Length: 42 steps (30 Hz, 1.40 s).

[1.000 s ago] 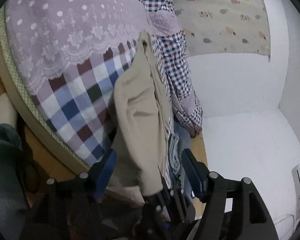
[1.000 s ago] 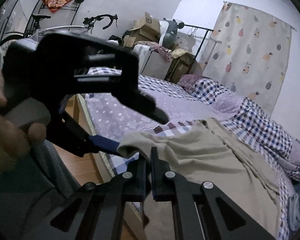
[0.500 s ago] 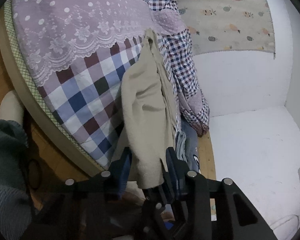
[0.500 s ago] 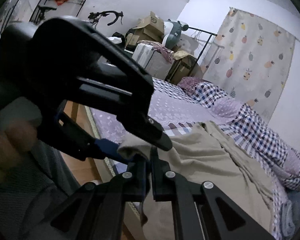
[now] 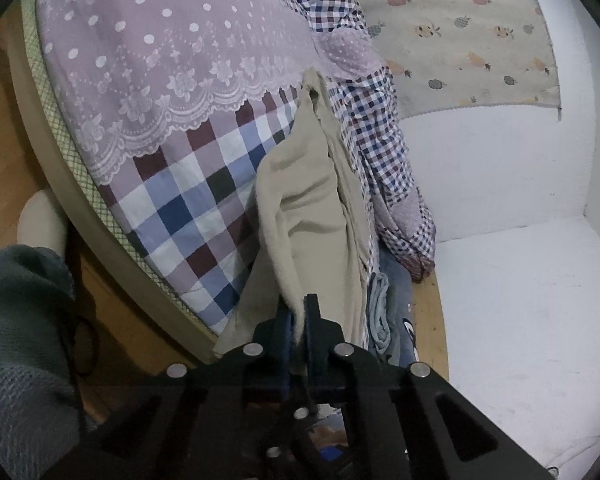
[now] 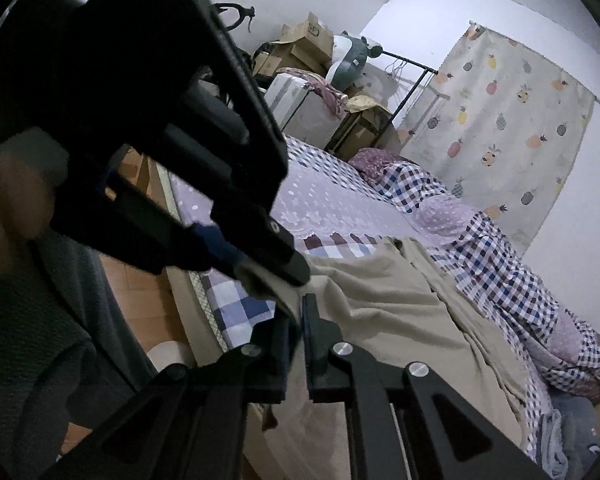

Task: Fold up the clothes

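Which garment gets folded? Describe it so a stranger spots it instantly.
Find the bed with the lilac lace cover. Draped over its near corner lies the beige garment, beside the small-check quilt. It alone is plain beige, unpatterned.

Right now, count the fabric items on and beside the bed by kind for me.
Beige garment: 1
Checked quilt: 1
Lilac lace cover: 1
Blue clothes on floor: cannot tell how many, counted as 1 pile
Total: 4
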Motion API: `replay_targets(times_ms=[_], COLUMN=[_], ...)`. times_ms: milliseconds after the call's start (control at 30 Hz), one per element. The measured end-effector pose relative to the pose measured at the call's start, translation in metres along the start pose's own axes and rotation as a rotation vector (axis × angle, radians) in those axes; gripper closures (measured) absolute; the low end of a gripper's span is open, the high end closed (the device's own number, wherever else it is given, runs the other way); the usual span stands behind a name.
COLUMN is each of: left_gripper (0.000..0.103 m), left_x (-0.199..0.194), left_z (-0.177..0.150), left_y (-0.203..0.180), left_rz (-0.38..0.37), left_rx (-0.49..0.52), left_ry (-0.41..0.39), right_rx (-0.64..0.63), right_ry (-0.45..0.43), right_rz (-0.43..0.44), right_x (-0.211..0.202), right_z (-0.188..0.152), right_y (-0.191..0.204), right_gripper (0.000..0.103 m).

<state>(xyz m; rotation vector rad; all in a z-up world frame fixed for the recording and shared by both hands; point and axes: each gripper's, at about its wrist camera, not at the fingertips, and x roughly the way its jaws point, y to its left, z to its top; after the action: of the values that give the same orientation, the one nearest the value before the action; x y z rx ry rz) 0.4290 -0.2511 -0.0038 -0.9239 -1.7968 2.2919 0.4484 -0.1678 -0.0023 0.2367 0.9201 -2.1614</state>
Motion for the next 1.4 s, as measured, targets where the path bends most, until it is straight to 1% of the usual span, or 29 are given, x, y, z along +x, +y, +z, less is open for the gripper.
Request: replay_targets(times_ms=[33, 100, 167, 333, 533, 700, 867, 967, 1200, 1400], left_gripper=[0.100, 0.100, 0.101, 0.101, 0.101, 0.101, 0.101, 0.101, 0.101, 0.101], left_x=[-0.001, -0.005, -0.007, -0.013, -0.027, -0.036, -0.043, -0.045, -0.047, -0.045], left_z=[0.000, 0.000, 0.001, 0.009, 0.024, 0.034, 0.041, 0.045, 0.052, 0.053], left_y=[-0.001, -0.003, -0.007, -0.030, -0.073, -0.105, -0.128, -0.137, -0.149, -0.160], left_rz=[0.004, 0.011, 0.015, -0.004, -0.045, -0.075, -0.102, -0.100, -0.092, -0.074], left_rx=[0.006, 0.019, 0.031, 0.064, 0.131, 0.175, 0.200, 0.206, 0.226, 0.249], left_ry=[-0.001, -0.001, 0.001, 0.002, -0.009, -0.013, -0.030, -0.031, -0.037, -0.034], right_rx=[-0.003, -0.012, -0.019, -0.002, 0.002, -0.016, -0.033, -0.044, -0.072, -0.087], right_ry=[0.002, 0.008, 0.013, 0.053, 0.091, 0.134, 0.188, 0.226, 0.350, 0.474], right_rz=[-0.007, -0.031, -0.057, -0.111, -0.162, -0.223, -0.300, -0.341, -0.431, -0.485], right_x=[0.000, 0.001, 0.001, 0.006, 0.005, 0.003, -0.002, -0.009, -0.029, -0.049], right_z=[-0.002, -0.007, -0.012, -0.026, -0.039, -0.056, -0.077, -0.093, -0.139, -0.189], right_y=[0.000, 0.001, 0.000, -0.008, -0.011, -0.024, -0.041, -0.051, -0.079, -0.107], right_gripper=[0.089, 0.070, 0.062, 0.062, 0.062, 0.062, 0.062, 0.062, 0.062, 0.062])
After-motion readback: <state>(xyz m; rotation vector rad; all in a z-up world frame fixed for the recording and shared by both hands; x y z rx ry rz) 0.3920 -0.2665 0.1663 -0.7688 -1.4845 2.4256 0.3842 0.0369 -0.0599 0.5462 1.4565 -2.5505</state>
